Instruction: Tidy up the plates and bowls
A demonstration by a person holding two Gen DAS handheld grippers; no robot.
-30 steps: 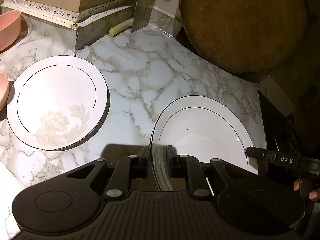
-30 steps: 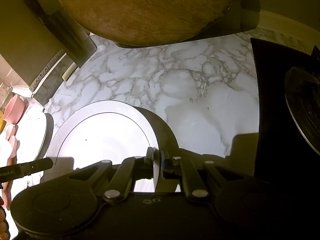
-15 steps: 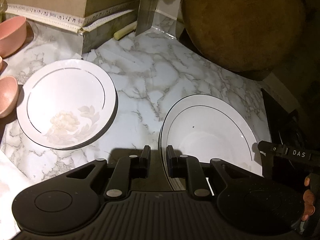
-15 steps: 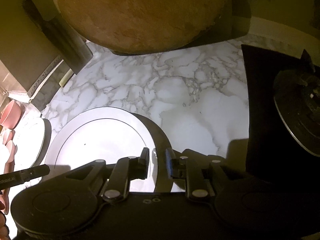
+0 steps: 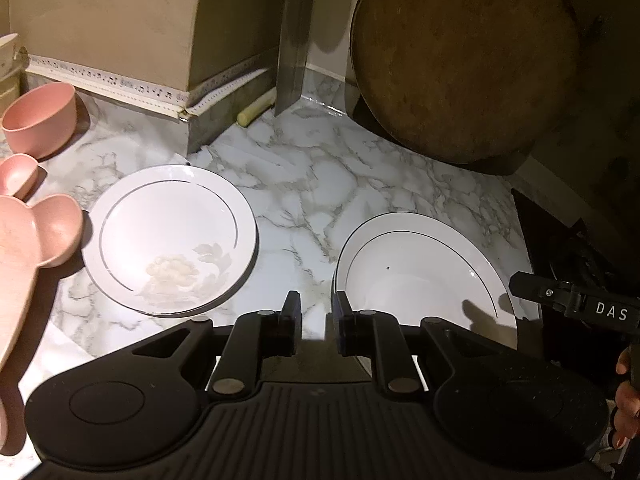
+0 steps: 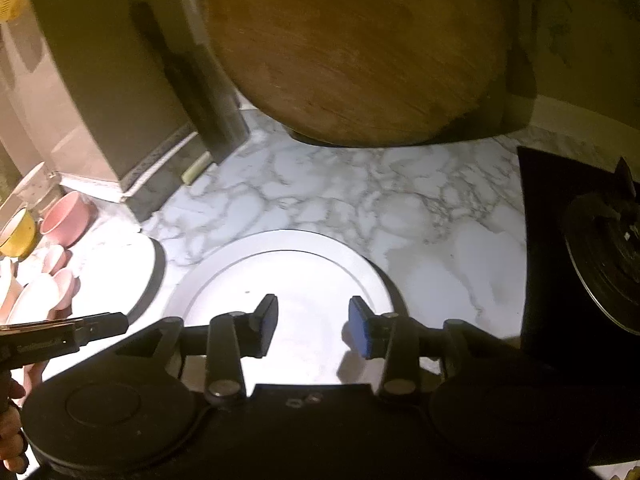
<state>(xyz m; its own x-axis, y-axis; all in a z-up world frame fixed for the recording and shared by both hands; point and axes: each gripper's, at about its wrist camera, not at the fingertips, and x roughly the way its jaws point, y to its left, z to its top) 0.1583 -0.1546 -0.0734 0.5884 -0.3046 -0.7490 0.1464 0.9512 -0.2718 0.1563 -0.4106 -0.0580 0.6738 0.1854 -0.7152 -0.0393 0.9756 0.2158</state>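
A plain white plate [image 5: 420,264] with a dark rim line lies flat on the marble counter, also in the right wrist view [image 6: 288,276]. A white plate with a faint flower print [image 5: 172,236] lies to its left. My left gripper [image 5: 314,312] is open and empty, just left of the plain plate's near edge. My right gripper [image 6: 312,324] is open and empty, hovering over the plain plate's near part. A pink bowl [image 5: 40,120] and a pink mouse-shaped dish [image 5: 32,236] are at the far left.
A round wooden board [image 5: 464,60] leans on the back wall. A black stove [image 6: 580,248] with a burner borders the counter on the right. A yellow bowl [image 6: 16,232] stands far left. A beige pillar [image 5: 120,24] stands at the back left.
Both grippers let go of the plain plate's rim, opened and pulled back. The plate now lies flat on the counter. The right jaws spread much wider.
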